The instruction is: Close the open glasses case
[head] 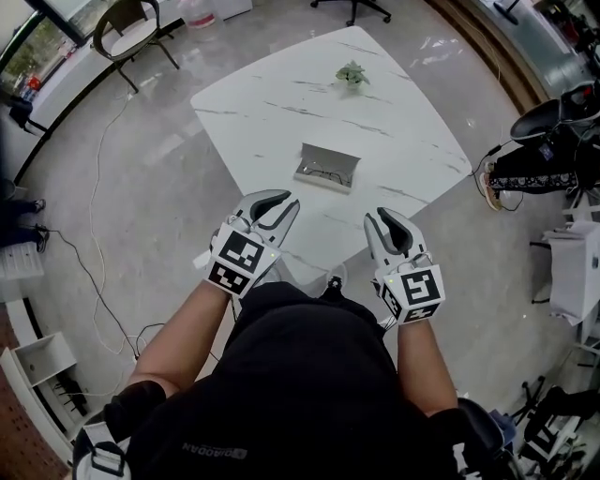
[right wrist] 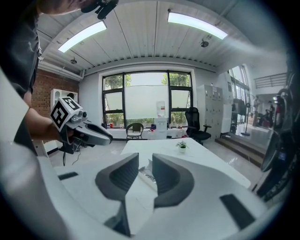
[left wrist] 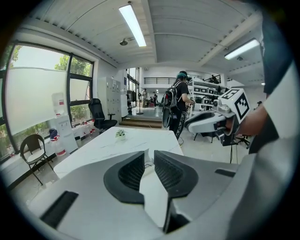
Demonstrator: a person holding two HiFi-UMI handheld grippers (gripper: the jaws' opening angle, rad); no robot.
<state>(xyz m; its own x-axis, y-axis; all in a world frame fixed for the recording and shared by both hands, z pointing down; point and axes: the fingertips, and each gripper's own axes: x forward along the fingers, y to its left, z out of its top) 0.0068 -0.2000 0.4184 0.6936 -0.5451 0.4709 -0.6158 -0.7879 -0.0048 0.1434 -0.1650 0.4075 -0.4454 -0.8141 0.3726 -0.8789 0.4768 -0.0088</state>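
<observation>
– Fingers first: how do they stand on each side?

– Fingers (left wrist: 129,171) of the left gripper (head: 284,202) are released. A narrow gap runs between the pads, with only bare desk showing through it. The right gripper (head: 384,217) is the same: its fingers (right wrist: 166,176) are slightly apart and grasp nothing.

– And what shows through the right gap?

– The glasses case (right wrist: 146,172), straight ahead along the fingers.

– Where does it lie?

– On the white marbled desk (head: 281,94), lid up and open, with a pair of glasses inside. It sits on the near half, back from the edges, with bare top all round it. From the head view it (head: 327,168) is ahead of both grippers and roughly midway between their lines.

– Are the grippers touching anything?

– No. Both hang at the near corner of the desk, the left over the near-left edge and the right over the near-right edge, level with each other and well apart.

– Is anything else on top?

– One small potted plant (head: 352,74) towards the far side, well clear of the case.

– And around the desk?

– Grey polished floor (head: 122,187) lies on every side. A thin cable (head: 94,234) trails across it at the left, and a chair (head: 127,28) stands beyond the far-left corner.
</observation>
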